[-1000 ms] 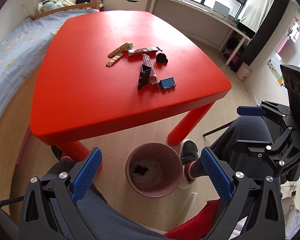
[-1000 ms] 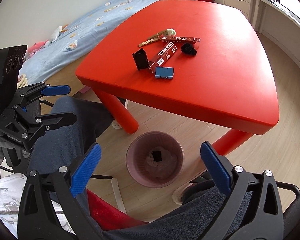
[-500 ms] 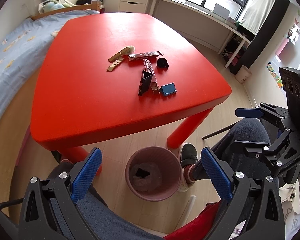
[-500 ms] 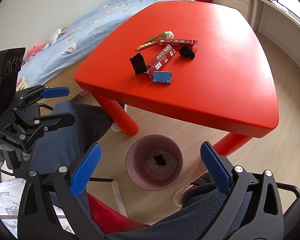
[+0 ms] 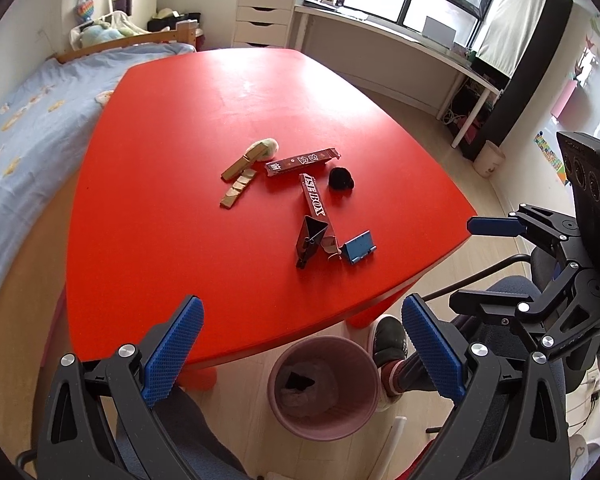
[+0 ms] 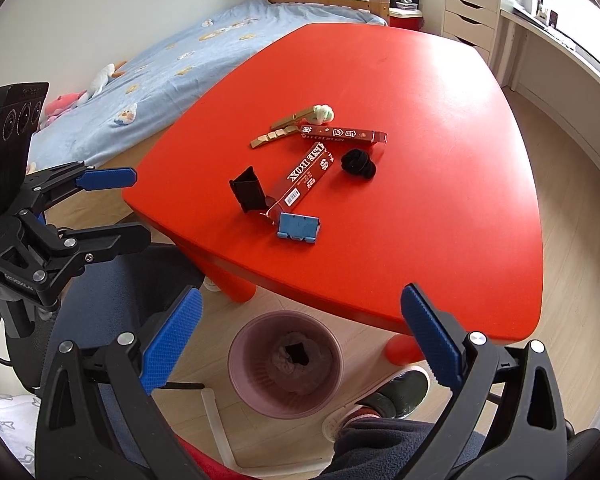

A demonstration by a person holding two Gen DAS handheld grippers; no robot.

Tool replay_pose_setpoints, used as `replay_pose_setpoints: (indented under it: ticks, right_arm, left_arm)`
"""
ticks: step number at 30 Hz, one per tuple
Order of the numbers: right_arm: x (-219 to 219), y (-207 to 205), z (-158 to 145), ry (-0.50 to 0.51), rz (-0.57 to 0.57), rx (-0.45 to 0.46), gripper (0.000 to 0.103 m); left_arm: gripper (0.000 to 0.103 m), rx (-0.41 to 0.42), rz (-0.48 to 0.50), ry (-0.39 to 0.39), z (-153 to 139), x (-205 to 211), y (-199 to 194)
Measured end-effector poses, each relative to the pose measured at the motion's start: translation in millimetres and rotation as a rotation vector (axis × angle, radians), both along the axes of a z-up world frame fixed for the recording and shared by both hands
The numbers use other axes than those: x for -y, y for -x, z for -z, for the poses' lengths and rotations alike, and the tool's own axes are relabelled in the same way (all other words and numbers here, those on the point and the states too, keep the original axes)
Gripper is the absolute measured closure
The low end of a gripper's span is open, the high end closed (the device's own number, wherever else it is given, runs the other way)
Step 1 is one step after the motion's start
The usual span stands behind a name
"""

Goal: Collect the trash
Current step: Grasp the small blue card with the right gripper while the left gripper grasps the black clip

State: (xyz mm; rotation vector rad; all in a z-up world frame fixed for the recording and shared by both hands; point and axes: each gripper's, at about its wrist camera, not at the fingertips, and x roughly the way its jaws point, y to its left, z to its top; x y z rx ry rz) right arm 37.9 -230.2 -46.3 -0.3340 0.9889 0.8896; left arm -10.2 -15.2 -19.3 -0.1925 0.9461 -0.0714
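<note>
Trash lies in a cluster on the red table (image 5: 172,208) (image 6: 440,208): two long red-brown boxes (image 5: 315,200) (image 6: 309,172), a black open box (image 5: 309,240) (image 6: 249,194), a small blue holder (image 5: 359,247) (image 6: 299,229), a black wad (image 5: 341,179) (image 6: 358,163), tan wooden strips (image 5: 238,188) (image 6: 272,136) and a pale green lump (image 5: 269,148) (image 6: 324,113). A pink bin (image 5: 325,388) (image 6: 286,364) stands on the floor below the table's near edge, with trash inside. My left gripper (image 5: 300,350) is open and empty over that edge. My right gripper (image 6: 298,338) is open and empty above the bin.
A bed with a blue cover (image 5: 16,128) (image 6: 188,60) runs along the table's left side. White drawers (image 5: 264,20) and a long desk under the window (image 5: 400,52) stand behind. The person's knees and shoe (image 5: 388,336) are beside the bin.
Both grippers have risen and tilted up towards the table, so the trash cluster looks nearer and the bin sits lower in view. Both stay open and empty.
</note>
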Motion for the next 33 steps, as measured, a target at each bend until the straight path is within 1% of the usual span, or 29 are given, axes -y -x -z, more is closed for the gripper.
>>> replay_pose_setpoints:
  ticks: [8,17,27,28,30,33]
  right_arm:
    - [-22,-17,16,0.033,-0.018,-0.002,0.005]
    - [-35,-29,34,0.054,-0.021,-0.017,0.005]
    - [-41,-37,45,0.061,-0.020,-0.028,0.008]
    - [-42,-38,45,0.061,-0.020,-0.029,0.008]
    - [-42,-38,46,0.060,-0.019,-0.029,0.010]
    - [-42,-38,47,0.061,-0.021,-0.030,0.011]
  left_arm:
    - [0.008,-0.014,0.021,0.007,12,-4,-28]
    - [0.008,-0.025,0.043,0.021,25,-5,-54]
    - [0.009,-0.016,0.062,0.028,34,-2,-63]
    - [0.010,-0.014,0.068,0.031,35,-1,-63]
    - [0.021,-0.015,0.077,0.037,35,0,-64]
    - [0.030,-0.015,0.084,0.046,36,2,-66]
